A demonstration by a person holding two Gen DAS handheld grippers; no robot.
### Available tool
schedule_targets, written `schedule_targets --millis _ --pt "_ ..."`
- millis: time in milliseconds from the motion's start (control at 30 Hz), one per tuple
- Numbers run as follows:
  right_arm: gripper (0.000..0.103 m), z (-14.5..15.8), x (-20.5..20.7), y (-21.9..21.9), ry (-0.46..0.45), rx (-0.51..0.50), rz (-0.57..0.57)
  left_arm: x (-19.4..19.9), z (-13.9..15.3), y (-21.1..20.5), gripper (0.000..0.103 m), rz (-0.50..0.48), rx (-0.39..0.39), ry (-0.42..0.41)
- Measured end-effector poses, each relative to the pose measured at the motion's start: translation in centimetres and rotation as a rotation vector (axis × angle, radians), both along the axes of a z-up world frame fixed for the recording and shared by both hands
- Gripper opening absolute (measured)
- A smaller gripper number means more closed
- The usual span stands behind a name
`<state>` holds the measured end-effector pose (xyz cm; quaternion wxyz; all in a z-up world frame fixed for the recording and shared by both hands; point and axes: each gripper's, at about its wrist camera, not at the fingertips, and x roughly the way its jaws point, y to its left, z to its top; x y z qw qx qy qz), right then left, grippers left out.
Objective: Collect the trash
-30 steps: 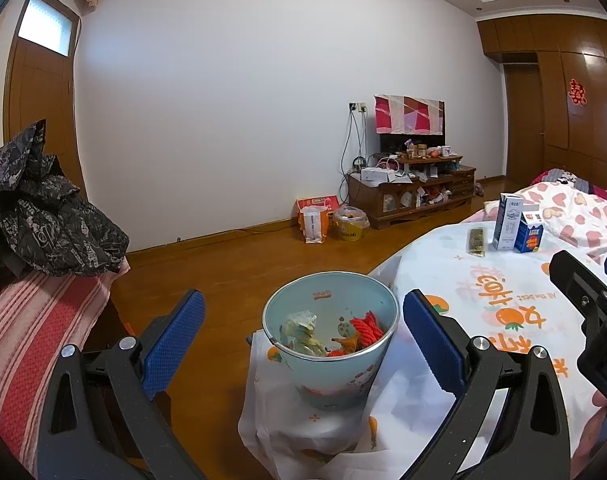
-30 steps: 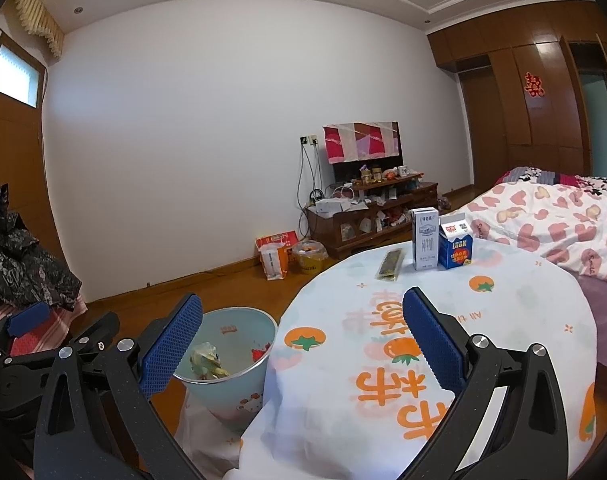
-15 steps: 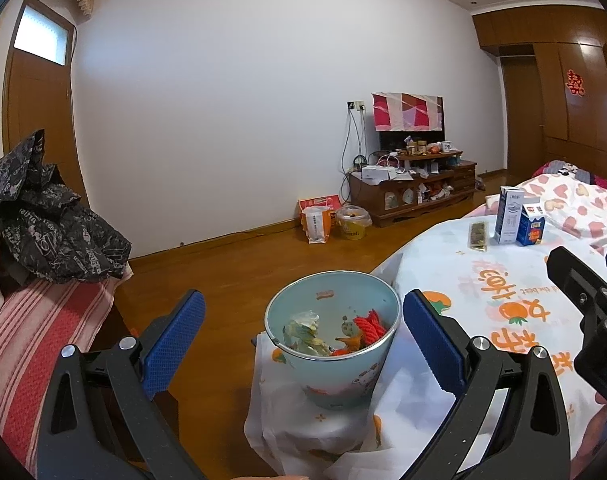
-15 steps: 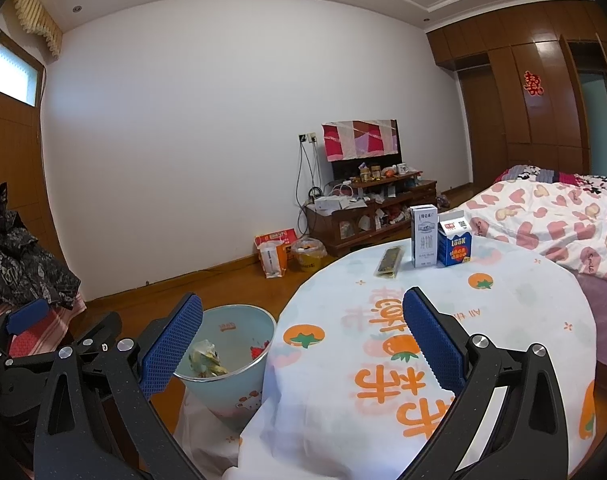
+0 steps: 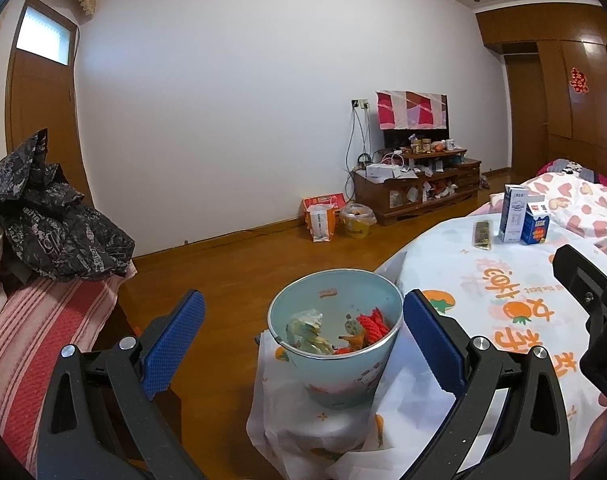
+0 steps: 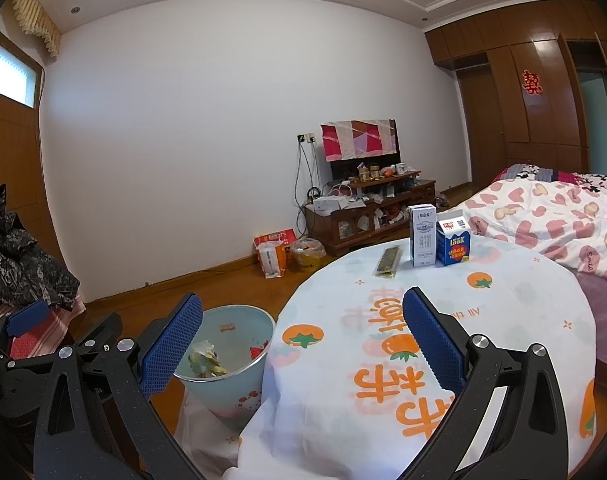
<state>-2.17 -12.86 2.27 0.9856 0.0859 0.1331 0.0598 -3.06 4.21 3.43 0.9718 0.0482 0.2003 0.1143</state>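
Right gripper [image 6: 299, 340] wide open, empty, hovering over the near edge of the table [image 6: 523, 320]. Left gripper [image 5: 299, 340] also wide open, empty, aimed at the bin [image 5: 335, 364] beside the table; the bin shows between its pads, not touched.

Trash left on the table, far side: tall carton [image 6: 422, 235], short blue carton [image 6: 453, 237] just beside it on the right, and a flat dark wrapper [image 6: 389, 261] lying just left of the tall one. All three well apart from the right gripper.

Handling, judged: cartons look like thin paperboard, probably light, maybe empty, so they would tip or crush easily. Pinch the tall one across its narrow faces around mid-height, gentle squeeze; the short one the same, below its gable top. They stand close, so go for the outer faces and avoid knocking the neighbour. Wrapper looks thin, floppy, likely slick foil; lying flat on soft cloth, it is hard to get under. Pinch a long edge, or slide it first.

Bin already holds crumpled paper and red scraps, and has room.
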Motion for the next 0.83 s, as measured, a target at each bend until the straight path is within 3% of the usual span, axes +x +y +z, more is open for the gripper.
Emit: schedule_targets --millis 267,833 --pt "0.098 -0.2 0.0 0.0 0.007 -0.001 -0.002 0.2 -0.5 0.7 0.097 -0.049 -0.088 0.045" --pt "0.098 -1.5 2.3 -1.6 0.1 0.02 -0.074 1.5 -1.6 0.9 0.097 -0.013 -0.066 0.099"
